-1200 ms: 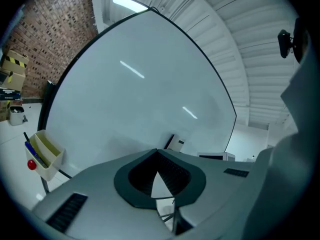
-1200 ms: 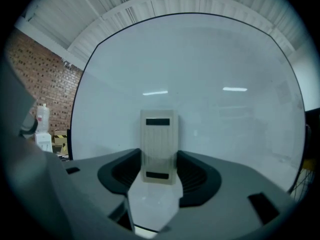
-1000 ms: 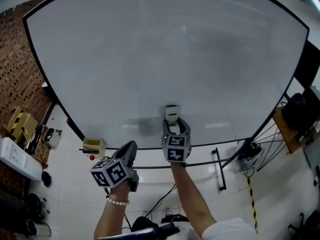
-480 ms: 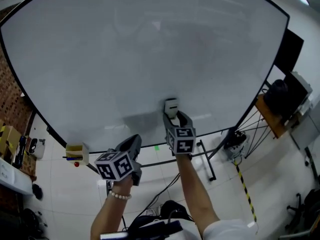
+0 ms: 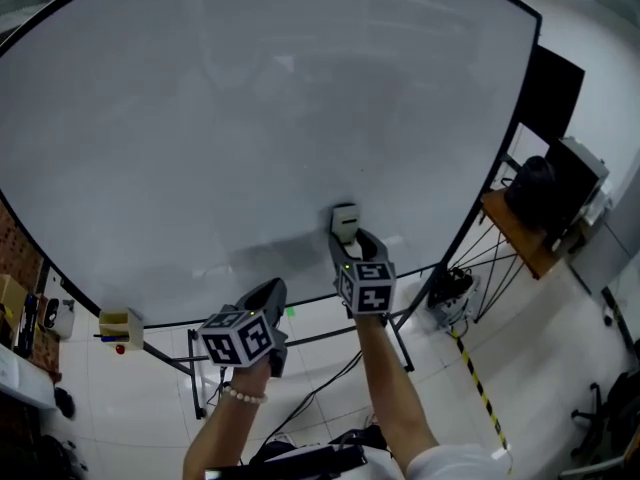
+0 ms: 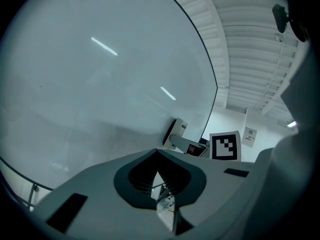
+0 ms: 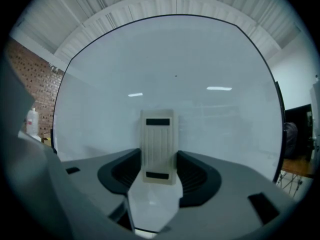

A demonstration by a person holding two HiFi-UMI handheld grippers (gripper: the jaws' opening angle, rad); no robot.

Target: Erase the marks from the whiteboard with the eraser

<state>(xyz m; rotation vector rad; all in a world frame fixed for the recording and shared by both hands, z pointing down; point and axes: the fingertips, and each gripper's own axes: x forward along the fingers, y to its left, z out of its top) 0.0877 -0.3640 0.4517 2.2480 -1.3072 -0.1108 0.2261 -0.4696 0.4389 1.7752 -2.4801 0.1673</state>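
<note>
Snugly in right claw (image 7: 159, 158), ribbed rectangular plastic eraser (image 7: 158, 139) against glossy whiteboard (image 7: 200, 59).

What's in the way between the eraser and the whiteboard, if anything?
Nothing visible. The right gripper is shut on the eraser, which looks pressed to the lower part of the whiteboard. The left gripper is shut, off to the side.

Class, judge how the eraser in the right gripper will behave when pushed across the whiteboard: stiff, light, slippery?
Probably stiff: the eraser shows a straight, ribbed, hard-looking shell between the right gripper's jaws. Likely light for its size, being slim and plastic-looking. It should glide easily on the glossy whiteboard.
</note>
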